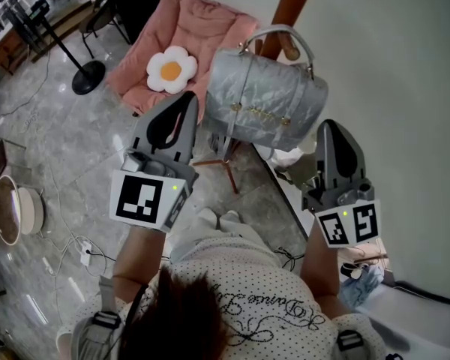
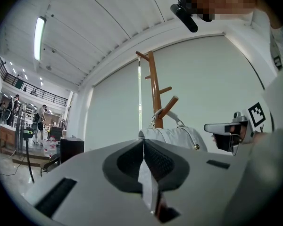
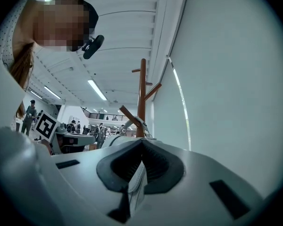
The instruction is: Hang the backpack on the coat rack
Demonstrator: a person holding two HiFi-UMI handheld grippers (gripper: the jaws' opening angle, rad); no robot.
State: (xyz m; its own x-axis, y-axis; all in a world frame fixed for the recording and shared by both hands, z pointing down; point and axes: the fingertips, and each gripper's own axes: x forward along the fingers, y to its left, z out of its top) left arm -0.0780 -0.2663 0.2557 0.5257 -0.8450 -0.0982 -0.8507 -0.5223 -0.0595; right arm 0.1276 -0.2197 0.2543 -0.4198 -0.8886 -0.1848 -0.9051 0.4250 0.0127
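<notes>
The backpack (image 1: 266, 100), a silver quilted bag, hangs by its top handle (image 1: 285, 36) from a peg of the wooden coat rack (image 1: 294, 2). My left gripper (image 1: 187, 100) is shut and empty, its tips close to the bag's left side. To the bag's lower right, my right gripper (image 1: 334, 130) is also shut and holds nothing. In the left gripper view the closed jaws (image 2: 144, 142) point at the bag (image 2: 177, 136) and the rack (image 2: 154, 88). The right gripper view shows closed jaws (image 3: 142, 142) below the rack (image 3: 142, 98).
A pink chair (image 1: 202, 28) with a flower cushion (image 1: 171, 70) stands behind the rack. A black stand's round base (image 1: 88, 77) is at the left. The white wall (image 1: 405, 88) runs along the right. Cables (image 1: 82, 250) lie on the floor.
</notes>
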